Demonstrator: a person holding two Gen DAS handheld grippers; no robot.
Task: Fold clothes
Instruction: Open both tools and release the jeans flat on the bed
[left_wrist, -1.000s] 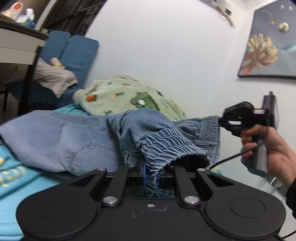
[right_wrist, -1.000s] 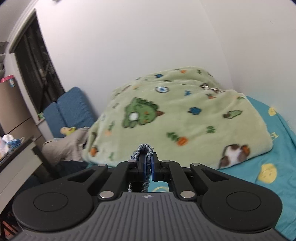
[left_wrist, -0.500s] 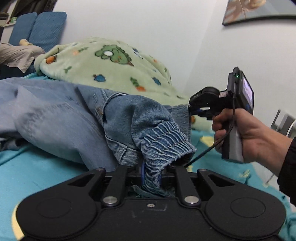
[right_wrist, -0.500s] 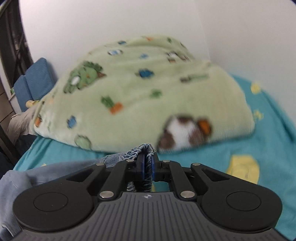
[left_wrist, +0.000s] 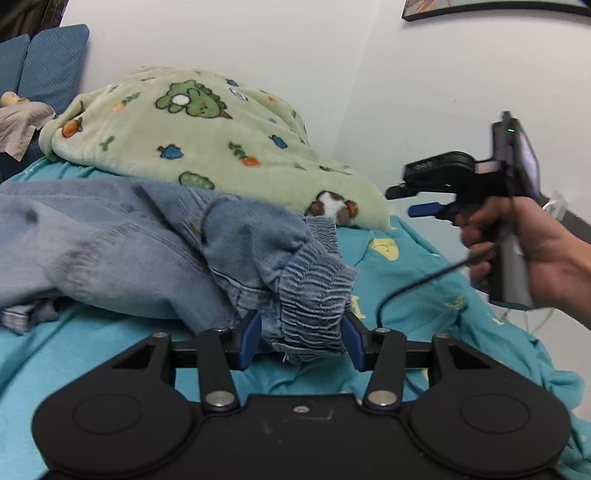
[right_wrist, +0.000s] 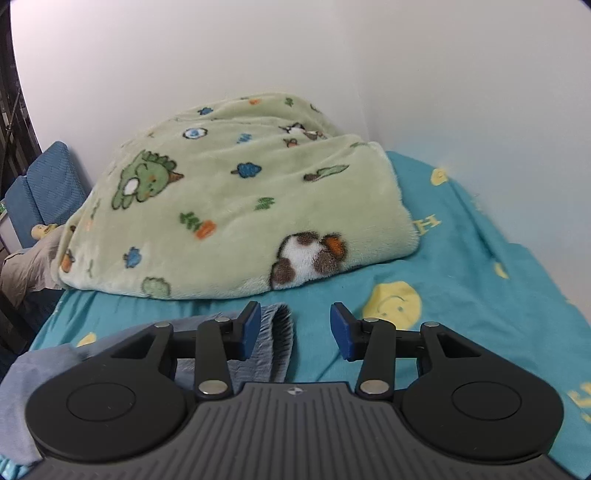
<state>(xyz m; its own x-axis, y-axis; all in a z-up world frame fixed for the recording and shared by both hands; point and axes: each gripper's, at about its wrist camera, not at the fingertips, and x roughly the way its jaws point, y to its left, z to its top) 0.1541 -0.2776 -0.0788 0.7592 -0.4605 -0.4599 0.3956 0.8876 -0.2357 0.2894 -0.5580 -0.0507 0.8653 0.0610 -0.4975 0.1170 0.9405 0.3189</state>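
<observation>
White walls meet in a corner behind the bed, its turquoise sheet dotted with yellow smiley faces, and a green dinosaur-print blanket is heaped at the far end by the wall. On the sheet in front of that heap lie the jeans, faded blue denim, rumpled and doubled over, the ribbed elastic waistband bunched at the near end. Left gripper is low over the sheet, jaws opening, and that gathered waistband sits between the blue pads without being squeezed. Right gripper, held in a hand off toward the bed's right edge, is opening too; a ribbed fold of waistband lies just inside its left pad, loose on the sheet, with bare turquoise showing in the rest of the gap.
</observation>
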